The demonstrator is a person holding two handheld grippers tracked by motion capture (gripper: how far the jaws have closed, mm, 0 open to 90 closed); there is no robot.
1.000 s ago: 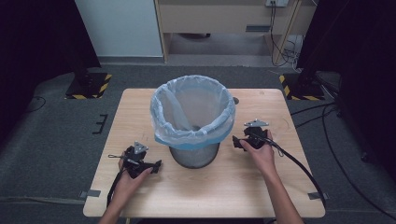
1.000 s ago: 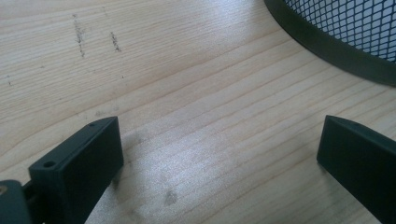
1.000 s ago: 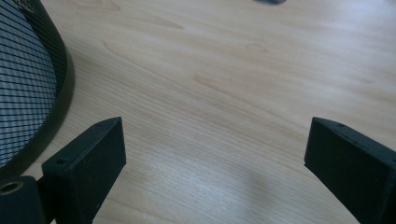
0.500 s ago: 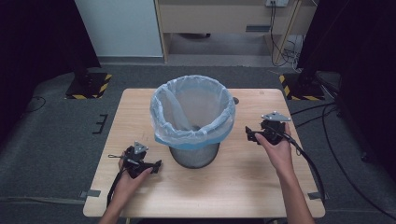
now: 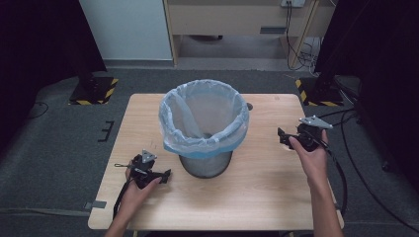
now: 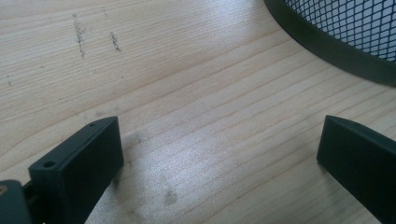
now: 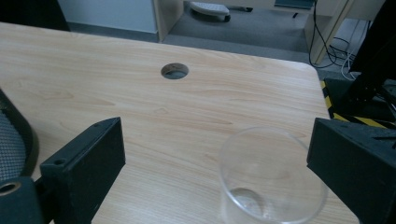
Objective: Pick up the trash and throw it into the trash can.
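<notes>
Reaching for one clear glass [image 7: 271,179] with the right gripper [image 7: 224,163], jaws spread wide around it.

High view: one lined mesh bin [image 5: 203,123] mid-table, two grippers, the left gripper [image 5: 148,170] resting near its base. Left gripper view: jaws apart over bare table [image 6: 187,93], grasping nothing. Right gripper view: the glass stands upright between the jaws near the table's right edge; likely light, rigid, slippery and breakable, so best pinched gently across its wall below the rim.

Wooden table [image 5: 257,197], lined bin [image 5: 205,128], glass [image 7: 271,177]
</notes>
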